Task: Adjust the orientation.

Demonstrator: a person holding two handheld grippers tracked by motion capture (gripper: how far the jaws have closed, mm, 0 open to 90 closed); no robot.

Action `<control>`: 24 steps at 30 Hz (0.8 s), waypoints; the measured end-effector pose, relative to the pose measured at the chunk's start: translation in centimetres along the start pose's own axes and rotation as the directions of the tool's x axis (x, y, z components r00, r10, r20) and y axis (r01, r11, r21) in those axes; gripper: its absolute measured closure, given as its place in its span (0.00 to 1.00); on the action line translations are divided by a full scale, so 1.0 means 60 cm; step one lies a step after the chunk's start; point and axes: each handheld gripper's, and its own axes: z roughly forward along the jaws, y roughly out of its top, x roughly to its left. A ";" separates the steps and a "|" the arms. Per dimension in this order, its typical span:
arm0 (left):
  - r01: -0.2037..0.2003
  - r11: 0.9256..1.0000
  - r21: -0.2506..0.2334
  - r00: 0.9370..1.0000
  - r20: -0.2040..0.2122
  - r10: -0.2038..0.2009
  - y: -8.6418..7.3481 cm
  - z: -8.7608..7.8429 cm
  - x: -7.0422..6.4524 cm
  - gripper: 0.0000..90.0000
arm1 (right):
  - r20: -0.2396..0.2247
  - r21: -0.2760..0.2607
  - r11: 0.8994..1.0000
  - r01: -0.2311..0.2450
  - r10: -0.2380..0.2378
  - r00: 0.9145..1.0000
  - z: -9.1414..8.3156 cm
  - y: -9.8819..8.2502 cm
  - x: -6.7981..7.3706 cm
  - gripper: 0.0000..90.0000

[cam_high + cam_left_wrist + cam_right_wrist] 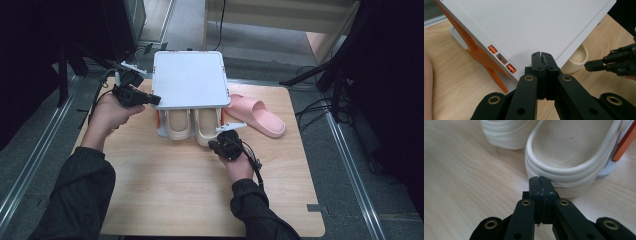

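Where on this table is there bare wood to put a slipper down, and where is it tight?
The widest free patch is the near half of the table, between the two forearms. A smaller one lies at the right, near of the pink slipper. It is crowded at the white rack, with the cream slippers under it, the left claw at its corner and the right claw at one heel.

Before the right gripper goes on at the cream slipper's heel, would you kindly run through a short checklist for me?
1. Right gripper jaws closed with nothing between them: ok.
2. Its tips at the heel of the right-hand cream slipper: ok; actual contact, cannot tell.
3. Left gripper shut, tips over the corner of the rack's white top: ok; whether it presses on it, cannot tell.
4. Both cream slippers sit under the top, heels sticking out towards the person: ok.
5. Pink slipper lies on the table beside the rack, apart from both grippers: ok.
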 end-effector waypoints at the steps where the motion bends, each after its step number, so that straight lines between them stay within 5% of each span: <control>1: 0.000 1.000 0.000 1.000 0.000 0.000 0.000 0.000 0.000 0.99 | -0.001 -0.005 1.000 0.000 0.000 1.000 0.003 0.002 -0.002 1.00; 14: -0.004 1.000 -0.021 1.000 -0.008 0.003 -0.004 -0.001 -0.002 0.96 | -0.002 -0.052 0.997 -0.065 0.065 0.998 0.029 0.020 -0.020 0.97; 16: 0.036 0.999 0.000 0.999 0.038 -0.036 -0.003 -0.005 -0.002 0.86 | -0.017 -0.037 0.997 -0.066 0.065 0.998 0.025 0.016 -0.018 0.95; 24: 0.040 0.999 -0.008 0.997 0.063 -0.039 -0.005 -0.029 -0.013 0.62 | -0.069 -0.058 0.997 -0.053 0.049 0.996 -0.013 -0.009 -0.007 0.82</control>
